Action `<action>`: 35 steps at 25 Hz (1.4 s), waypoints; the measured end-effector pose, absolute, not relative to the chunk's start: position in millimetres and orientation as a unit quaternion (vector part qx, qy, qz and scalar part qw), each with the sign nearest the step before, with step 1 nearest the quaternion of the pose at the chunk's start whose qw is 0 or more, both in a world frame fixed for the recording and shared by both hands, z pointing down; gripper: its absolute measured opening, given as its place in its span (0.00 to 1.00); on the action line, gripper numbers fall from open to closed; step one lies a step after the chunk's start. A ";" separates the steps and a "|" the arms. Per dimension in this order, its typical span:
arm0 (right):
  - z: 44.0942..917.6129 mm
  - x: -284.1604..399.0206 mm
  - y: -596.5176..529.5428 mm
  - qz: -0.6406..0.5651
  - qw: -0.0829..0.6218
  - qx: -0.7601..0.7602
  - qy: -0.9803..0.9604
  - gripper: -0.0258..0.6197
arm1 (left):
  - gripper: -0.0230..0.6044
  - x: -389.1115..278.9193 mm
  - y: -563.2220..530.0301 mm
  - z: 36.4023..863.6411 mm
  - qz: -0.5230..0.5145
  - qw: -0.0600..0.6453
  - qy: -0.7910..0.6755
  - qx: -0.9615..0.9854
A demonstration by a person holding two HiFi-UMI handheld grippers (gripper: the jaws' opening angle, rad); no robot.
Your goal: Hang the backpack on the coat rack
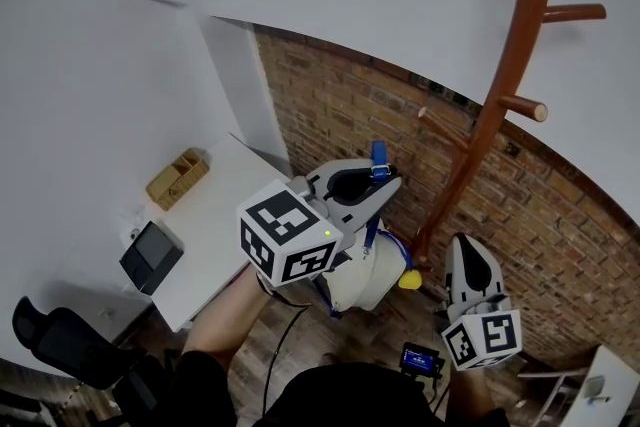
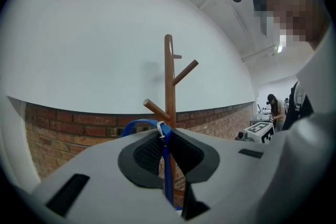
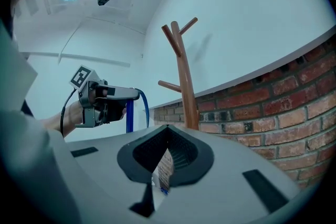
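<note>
I'm mid-carry: my left gripper clenches the blue webbing loop of the cream fabric backpack, which dangles near the brown wooden coat rack. My right gripper is closed and empty. Next I'd lift the loop over a peg.

Head view downward, 3 views share coat rack

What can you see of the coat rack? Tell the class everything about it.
The coat rack is one slim pole of smooth, reddish-brown wood with a rounded top. Short round pegs of the same wood angle up and out from it at several heights and on different sides. It stands upright in front of the brick wall. Every peg is bare, nothing touches it, and its foot is not clearly visible.
</note>
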State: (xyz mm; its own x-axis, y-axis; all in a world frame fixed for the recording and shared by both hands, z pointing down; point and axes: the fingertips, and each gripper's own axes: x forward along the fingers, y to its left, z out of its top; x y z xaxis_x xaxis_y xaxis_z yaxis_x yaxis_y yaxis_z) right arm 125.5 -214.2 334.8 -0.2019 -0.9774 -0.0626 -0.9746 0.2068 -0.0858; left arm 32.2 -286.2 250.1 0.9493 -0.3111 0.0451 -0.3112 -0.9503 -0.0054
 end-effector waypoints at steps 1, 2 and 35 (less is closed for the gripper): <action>335.2 125.0 -214.3 -0.014 0.051 -0.629 0.775 0.06 | 0.11 30.3 -286.8 248.2 0.021 0.001 -0.158 0.987; 335.6 124.6 -214.3 -0.015 0.051 -0.629 0.776 0.06 | 0.11 28.5 -287.4 246.5 0.019 0.001 -0.159 0.987; 333.6 137.5 -224.0 -0.025 0.038 -0.644 0.764 0.06 | 0.11 71.6 -297.8 201.5 0.020 -0.025 -0.081 0.996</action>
